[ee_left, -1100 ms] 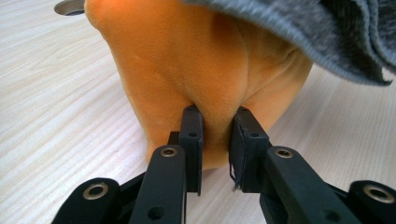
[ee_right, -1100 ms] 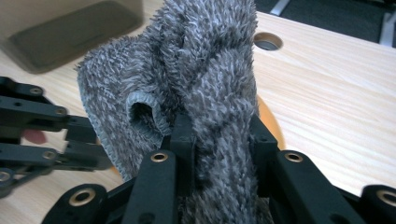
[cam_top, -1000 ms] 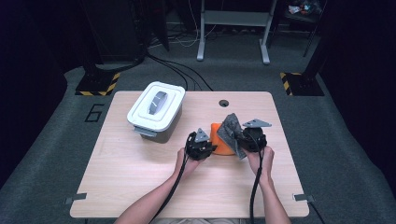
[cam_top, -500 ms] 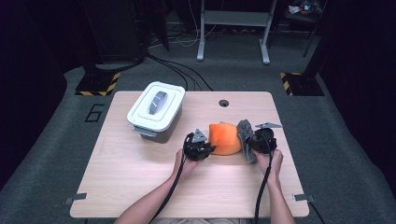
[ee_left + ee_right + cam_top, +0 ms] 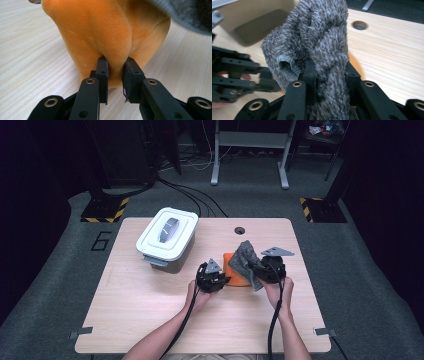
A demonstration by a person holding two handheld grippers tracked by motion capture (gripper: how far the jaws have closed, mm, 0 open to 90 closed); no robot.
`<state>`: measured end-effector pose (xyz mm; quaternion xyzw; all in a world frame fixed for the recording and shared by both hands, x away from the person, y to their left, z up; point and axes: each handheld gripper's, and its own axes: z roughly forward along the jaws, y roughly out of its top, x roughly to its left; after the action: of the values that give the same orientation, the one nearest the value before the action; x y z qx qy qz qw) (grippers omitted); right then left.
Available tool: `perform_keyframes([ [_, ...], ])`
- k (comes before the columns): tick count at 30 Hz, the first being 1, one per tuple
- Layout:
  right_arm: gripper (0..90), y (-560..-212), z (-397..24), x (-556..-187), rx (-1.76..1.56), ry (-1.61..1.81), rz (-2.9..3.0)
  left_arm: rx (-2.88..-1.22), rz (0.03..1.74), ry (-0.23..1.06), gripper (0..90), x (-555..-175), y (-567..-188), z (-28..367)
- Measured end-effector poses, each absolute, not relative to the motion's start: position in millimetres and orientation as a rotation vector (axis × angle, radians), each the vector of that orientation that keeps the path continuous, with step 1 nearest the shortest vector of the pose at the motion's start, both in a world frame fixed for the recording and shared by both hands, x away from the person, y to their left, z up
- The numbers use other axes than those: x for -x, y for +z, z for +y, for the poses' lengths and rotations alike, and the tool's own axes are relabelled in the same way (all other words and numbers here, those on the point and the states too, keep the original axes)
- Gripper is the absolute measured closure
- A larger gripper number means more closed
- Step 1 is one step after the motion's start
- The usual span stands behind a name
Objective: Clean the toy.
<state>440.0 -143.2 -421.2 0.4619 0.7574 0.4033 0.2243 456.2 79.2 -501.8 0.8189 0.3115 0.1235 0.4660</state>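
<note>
A soft orange cloth (image 5: 236,272) lies bunched on the table — a shaggy grey cloth (image 5: 245,260) raised over it.

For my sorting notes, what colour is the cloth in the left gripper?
Orange cloth, clearest in the left gripper view.

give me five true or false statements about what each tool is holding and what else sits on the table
1. The left tool is shut on the orange cloth. True.
2. The right tool grips the grey fuzzy cloth. True.
3. The grey fuzzy cloth lies flat on the table. False: it is raised above the wood, bunched between the right tool's jaws.
4. The white lidded box stands near the table's far left side, apart from both tools. True.
5. The white lidded box is open with the orange cloth inside. False: its lid is on, and the orange cloth sits on the table, pinched by the left tool.
</note>
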Motion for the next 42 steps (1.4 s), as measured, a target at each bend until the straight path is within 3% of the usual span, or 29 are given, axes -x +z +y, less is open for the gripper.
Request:
perform_keyframes([
  [7,69.6,-425.6,-116.6,-444.3,-1.180,0.975,2.119,-2.016,0.770,0.298,75.9,-457.1,-501.8,81.2],
  [20,69.7,-450.0,-181.4,-462.2,-1.468,0.978,2.040,-2.009,0.762,0.289,75.9,-457.8,-502.5,80.9],
  [26,69.8,-456.7,-187.2,-467.4,-1.509,0.999,2.049,-2.015,0.757,0.298,74.7,-457.8,-501.9,80.9],
  [29,69.9,-456.3,-186.2,-467.4,-1.509,0.988,2.046,-2.018,0.756,0.310,67.8,-457.1,-500.9,81.1],
  [34,70.0,-456.9,-186.6,-468.2,-1.513,0.984,2.037,-2.058,0.773,0.332,43.2,-458.0,-504.6,79.2],
  [36,70.0,-457.0,-186.6,-468.4,-1.512,0.984,2.037,-2.071,0.784,0.336,38.8,-459.4,-508.6,76.5],
  [38,70.0,-457.1,-186.5,-468.5,-1.510,0.983,2.038,-2.067,0.776,0.364,42.7,-459.5,-510.1,73.9],
  [42,70.1,-456.7,-186.7,-467.7,-1.504,0.983,2.037,-2.046,0.762,0.356,66.4,-459.3,-508.9,74.0],
])
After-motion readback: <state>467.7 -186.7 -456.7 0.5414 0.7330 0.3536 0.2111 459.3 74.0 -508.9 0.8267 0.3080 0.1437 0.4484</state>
